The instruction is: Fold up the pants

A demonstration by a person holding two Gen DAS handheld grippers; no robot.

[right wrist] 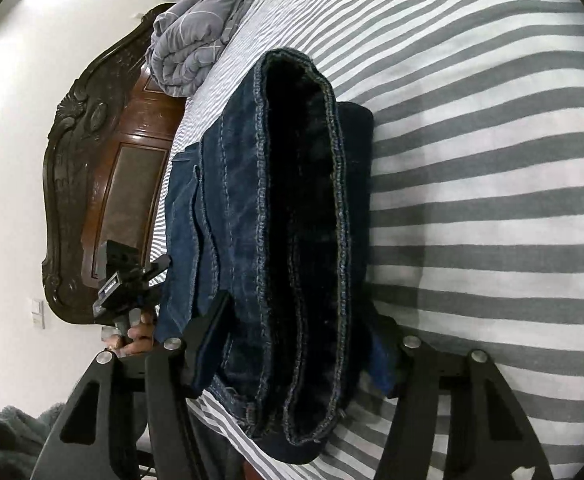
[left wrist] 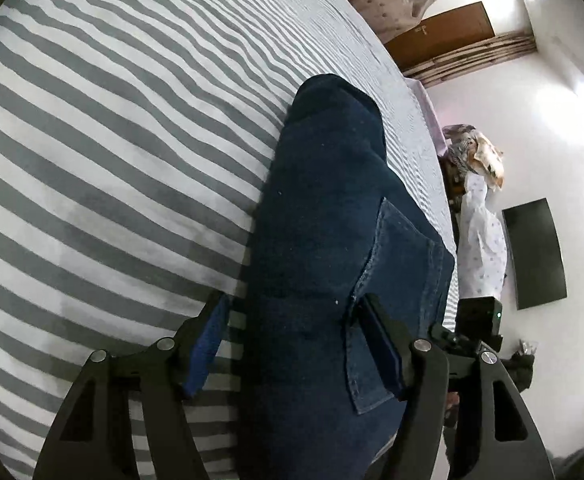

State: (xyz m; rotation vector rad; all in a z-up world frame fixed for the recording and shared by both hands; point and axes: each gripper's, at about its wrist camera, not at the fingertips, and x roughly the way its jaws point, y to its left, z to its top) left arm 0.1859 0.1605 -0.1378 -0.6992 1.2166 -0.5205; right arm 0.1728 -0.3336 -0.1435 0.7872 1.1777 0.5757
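1. The pants, dark blue jeans, lie on the bed with its grey and white striped sheet. They are already folded into a thick bundle of several layers, so I judge the task is near its end

2. The left hand-held gripper is around one end of the bundle, where a back pocket faces up. The right finger lies against the denim at the pocket; the blue pad of the left finger stands a little apart from the cloth, with striped sheet visible between – so this gripper looks open around the pants, not pressing them

3. The right hand-held gripper is at the other end, where the stitched hems are stacked. Its left finger touches the side of the stack; its right finger is mostly hidden behind the cloth, so I cannot tell if it really clamps

4. Why both ends? Probably each side holds the layers together so that the bundle keeps its shape – thick denim likes to spring open

5. In the right view a hand holds the other tool beside the jeans, and a folded grey quilt lies near the carved wooden headboard, well apart from the pants
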